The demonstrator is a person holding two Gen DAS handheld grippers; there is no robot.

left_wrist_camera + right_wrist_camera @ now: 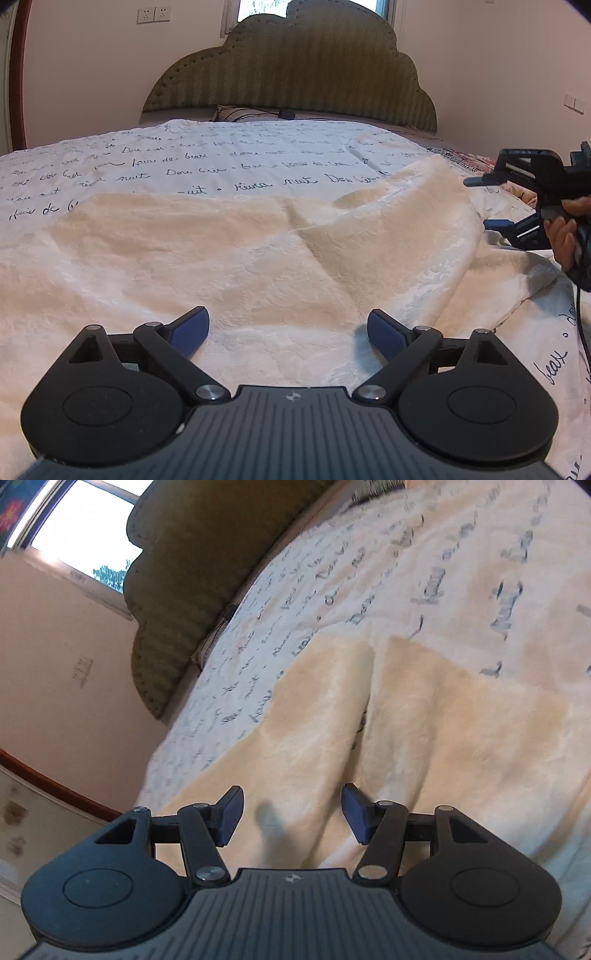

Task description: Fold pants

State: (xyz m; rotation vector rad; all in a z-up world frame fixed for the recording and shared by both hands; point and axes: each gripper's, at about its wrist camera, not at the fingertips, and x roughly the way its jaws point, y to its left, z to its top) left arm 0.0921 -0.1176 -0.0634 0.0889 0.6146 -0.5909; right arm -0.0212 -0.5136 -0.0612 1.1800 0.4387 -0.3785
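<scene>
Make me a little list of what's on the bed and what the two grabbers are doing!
bed cover: white with dark handwriting
pants: cream, fluffy, spread on the cover
left gripper: open above the pants, holding nothing
right gripper: open, nothing between the jaws
headboard: green, padded

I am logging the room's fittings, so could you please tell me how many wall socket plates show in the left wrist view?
2: one socket plate and a second socket plate sit side by side on the wall, upper left of the headboard. Others may be hidden.
</scene>
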